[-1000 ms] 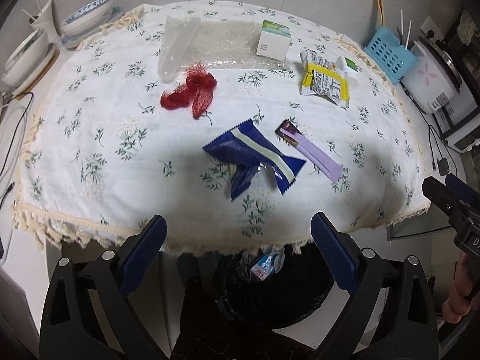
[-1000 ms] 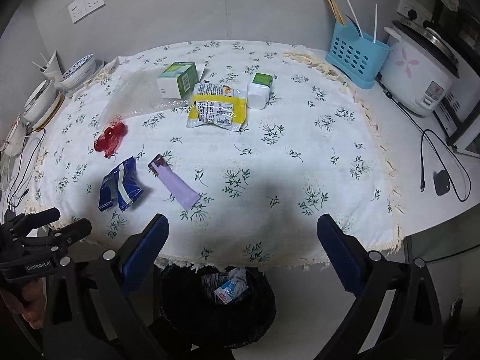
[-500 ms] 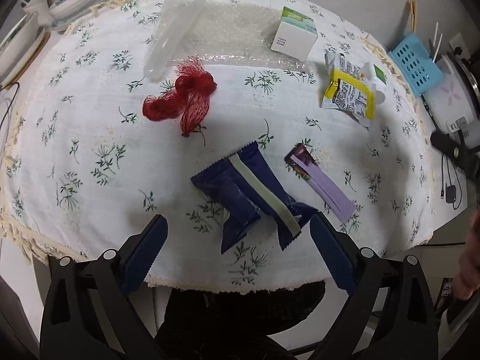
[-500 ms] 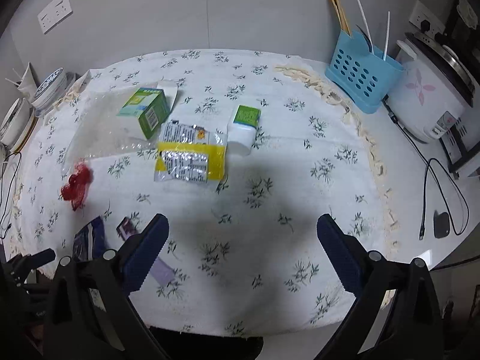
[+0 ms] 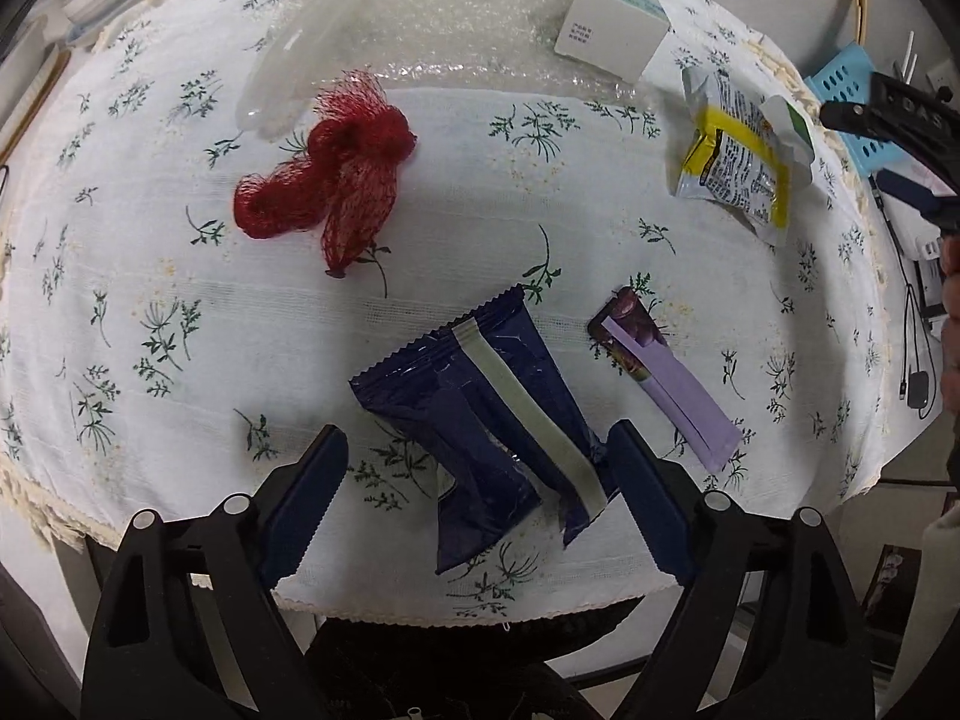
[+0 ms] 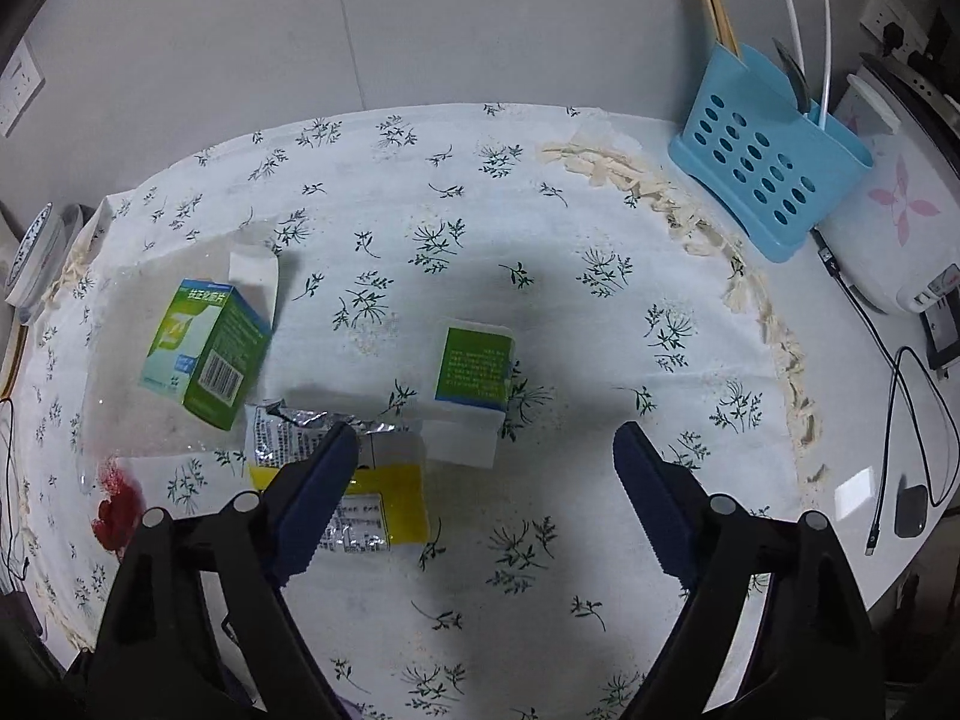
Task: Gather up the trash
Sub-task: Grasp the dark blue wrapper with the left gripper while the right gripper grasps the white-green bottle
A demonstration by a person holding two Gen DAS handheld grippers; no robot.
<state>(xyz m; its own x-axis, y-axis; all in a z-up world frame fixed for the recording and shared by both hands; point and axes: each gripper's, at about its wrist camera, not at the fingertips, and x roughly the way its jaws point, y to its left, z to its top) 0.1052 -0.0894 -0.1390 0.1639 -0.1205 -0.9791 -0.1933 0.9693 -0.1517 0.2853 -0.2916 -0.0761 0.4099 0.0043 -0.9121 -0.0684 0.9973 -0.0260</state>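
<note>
- Blue pads of the left gripper (image 5: pixel 474 498) stand spread, having just been closing a little, with the dark blue wrapper (image 5: pixel 492 420) lying between them; whether a pad touches its right edge is hard to tell.
- Black bin below the table edge is mostly hidden by the gripper body (only a dark shape shows).
- Purple sachet (image 5: pixel 666 378) lies just right of the wrapper, apart from it.
- Red mesh net (image 5: pixel 330 180) sits farther back, its top touching a sheet of bubble wrap (image 5: pixel 450 18).
- Right gripper (image 6: pixel 486 498) is also spread, its jaws just narrowed, nothing pinched; its left pad covers part of the yellow-and-silver packet (image 6: pixel 384 492).
- Small green-and-white carton (image 6: pixel 474 378) lies just beyond that packet, and a larger green box (image 6: pixel 204 360) rests on the bubble wrap to the left.
- White floral tablecloth (image 6: pixel 540 240) with a fringed edge covers the table.
- Beyond the cloth stand a blue utensil caddy (image 6: pixel 768 180) and a rice cooker (image 6: pixel 900 210), cut off at the frame edge, against a grey wall.
</note>
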